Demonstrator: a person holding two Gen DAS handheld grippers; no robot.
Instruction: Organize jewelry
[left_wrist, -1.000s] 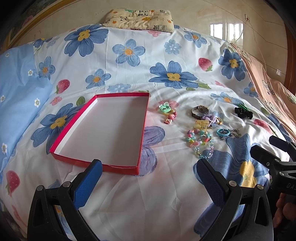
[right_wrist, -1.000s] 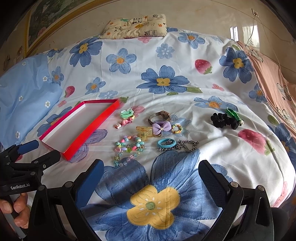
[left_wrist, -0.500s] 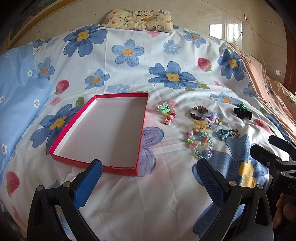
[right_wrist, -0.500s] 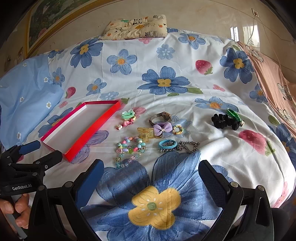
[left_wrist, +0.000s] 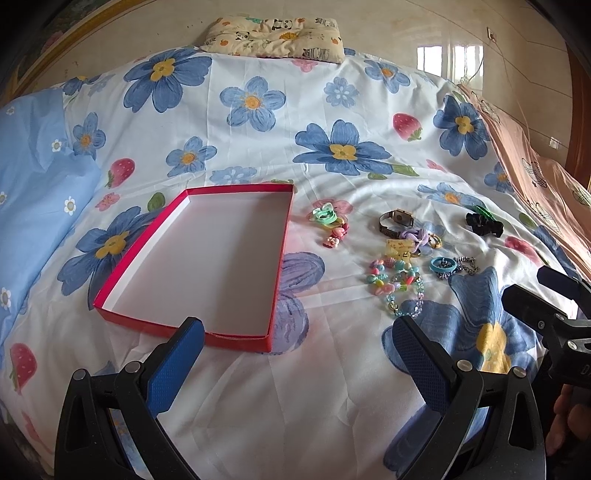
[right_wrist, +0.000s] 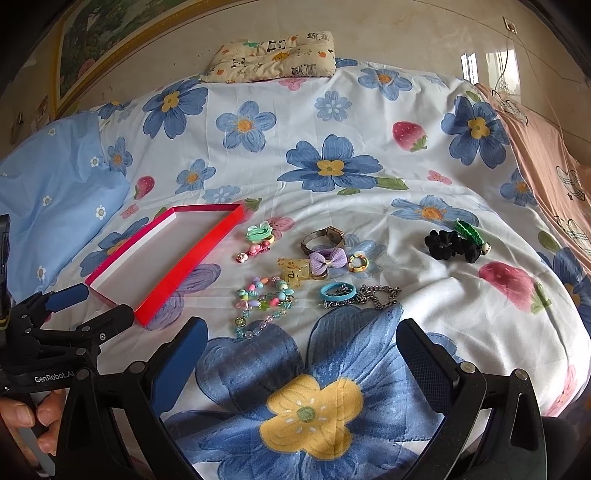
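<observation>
Right now I have both grippers hovering low over the flowered bedsheet (right_wrist: 424, 229), each with its jaws spread wide and nothing between them. My left gripper (left_wrist: 295, 363) sits just short of the red tray (left_wrist: 192, 258), which lies bare inside. My right gripper (right_wrist: 301, 363) faces the jewelry to the tray's right: a beaded necklace (right_wrist: 264, 299), a blue bangle (right_wrist: 338, 291) touching a chain (right_wrist: 376, 295), a watch (right_wrist: 325, 238) and a black scrunchie (right_wrist: 448, 245).

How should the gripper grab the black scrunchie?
Come straight down from above with the right gripper and pinch across the black scrunchie's puffy left end. It lies flat on the bedsheet, and a green clip touches its right end.
</observation>
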